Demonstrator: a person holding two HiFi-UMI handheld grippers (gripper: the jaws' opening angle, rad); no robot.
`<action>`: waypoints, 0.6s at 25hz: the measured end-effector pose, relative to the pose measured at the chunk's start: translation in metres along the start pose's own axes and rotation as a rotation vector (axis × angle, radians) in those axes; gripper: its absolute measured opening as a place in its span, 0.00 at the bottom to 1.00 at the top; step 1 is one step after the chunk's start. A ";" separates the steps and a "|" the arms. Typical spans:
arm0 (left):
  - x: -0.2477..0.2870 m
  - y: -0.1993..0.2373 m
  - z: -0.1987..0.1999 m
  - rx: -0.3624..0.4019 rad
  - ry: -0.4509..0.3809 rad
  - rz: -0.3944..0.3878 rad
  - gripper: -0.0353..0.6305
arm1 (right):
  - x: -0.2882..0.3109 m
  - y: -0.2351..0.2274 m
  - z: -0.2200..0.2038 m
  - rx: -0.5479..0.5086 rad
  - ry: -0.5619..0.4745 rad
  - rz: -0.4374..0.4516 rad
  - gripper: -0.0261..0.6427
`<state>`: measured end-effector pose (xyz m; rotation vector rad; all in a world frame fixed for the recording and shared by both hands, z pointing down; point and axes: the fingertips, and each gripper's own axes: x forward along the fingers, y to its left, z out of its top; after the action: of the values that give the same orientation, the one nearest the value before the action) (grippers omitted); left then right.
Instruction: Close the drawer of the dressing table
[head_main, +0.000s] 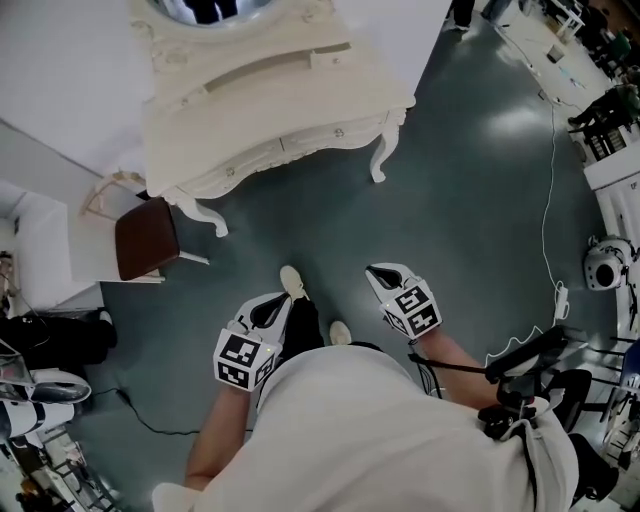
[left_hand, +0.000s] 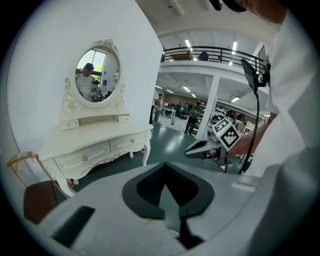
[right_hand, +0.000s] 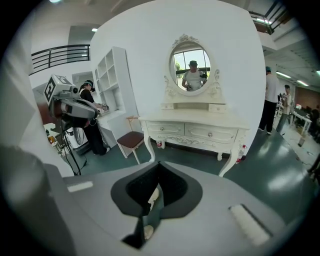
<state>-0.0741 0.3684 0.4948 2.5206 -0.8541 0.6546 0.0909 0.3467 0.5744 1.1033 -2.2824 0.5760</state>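
Observation:
The white dressing table (head_main: 270, 100) with its oval mirror (right_hand: 191, 65) stands ahead of me across the grey-green floor. Its two front drawers (right_hand: 165, 128) (right_hand: 212, 134) sit flush with the front, and the left gripper view shows the drawers (left_hand: 82, 159) the same way. Both grippers hang in the air near my body, well short of the table. My left gripper (head_main: 283, 300) is shut with nothing between its jaws. My right gripper (head_main: 372, 270) is shut and empty too. Each shows in the other's view: the right gripper (left_hand: 192, 151) and the left gripper (right_hand: 95, 114).
A chair with a brown seat (head_main: 145, 237) stands left of the table. White shelving (right_hand: 112, 75) lines the wall beyond it. A cable (head_main: 548, 200) runs along the floor at right, near a tripod and other equipment (head_main: 605, 265). People stand in the hall behind.

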 end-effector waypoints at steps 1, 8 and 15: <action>0.005 0.012 0.003 -0.003 -0.002 -0.003 0.06 | 0.009 -0.005 0.005 0.004 0.005 -0.006 0.04; 0.031 0.105 0.060 0.032 -0.027 -0.054 0.06 | 0.070 -0.041 0.084 0.010 0.000 -0.062 0.04; 0.042 0.189 0.100 0.067 -0.043 -0.089 0.06 | 0.130 -0.081 0.154 0.043 -0.033 -0.138 0.04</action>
<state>-0.1360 0.1606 0.4777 2.6247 -0.7406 0.6116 0.0453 0.1359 0.5490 1.2878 -2.2093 0.5579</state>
